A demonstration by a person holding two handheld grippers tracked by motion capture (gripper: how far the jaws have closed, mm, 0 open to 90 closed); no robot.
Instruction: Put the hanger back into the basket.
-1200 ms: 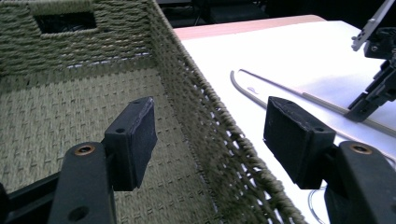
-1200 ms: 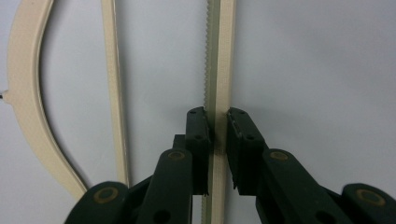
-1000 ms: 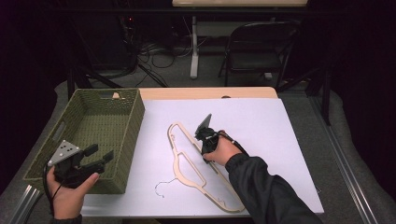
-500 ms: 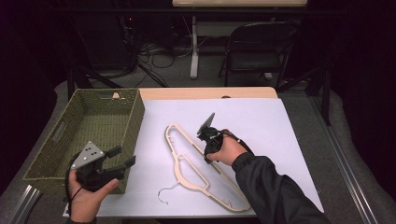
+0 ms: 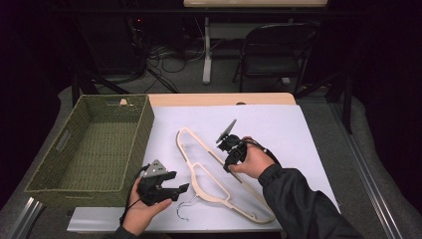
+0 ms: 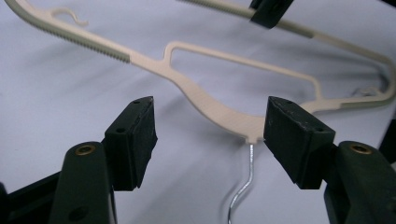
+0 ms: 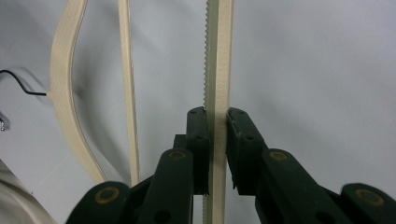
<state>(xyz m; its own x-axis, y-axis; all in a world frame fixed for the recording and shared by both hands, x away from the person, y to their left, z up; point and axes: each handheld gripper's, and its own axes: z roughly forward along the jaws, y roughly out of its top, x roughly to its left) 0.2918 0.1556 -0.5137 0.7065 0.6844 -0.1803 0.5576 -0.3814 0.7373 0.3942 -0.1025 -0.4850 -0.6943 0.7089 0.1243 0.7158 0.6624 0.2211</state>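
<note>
1. The cream plastic clothes hanger with a metal hook [image 5: 209, 172] lies flat on the white table cover [image 5: 298, 129], just right of the olive woven basket [image 5: 94, 149], hook end toward the person.
2. The right gripper [image 5: 230, 149] has its jaws pressed together on the hanger's ribbed bar [image 7: 217, 70], pinching it edge-on (the grip looks firm in the right gripper view).
3. The left gripper [image 5: 169, 191] hovers with jaws spread wide, lined up either side of the hanger's neck, where the wire hook [image 6: 243, 186] meets the plastic; nothing is between the pads yet.
4. The step in hand appears to be taking a second hold for a two-handed lift.
5. Next, the left gripper should ease forward and close on the neck, not the thin wire, before both lift together, probably toward the basket.
</note>
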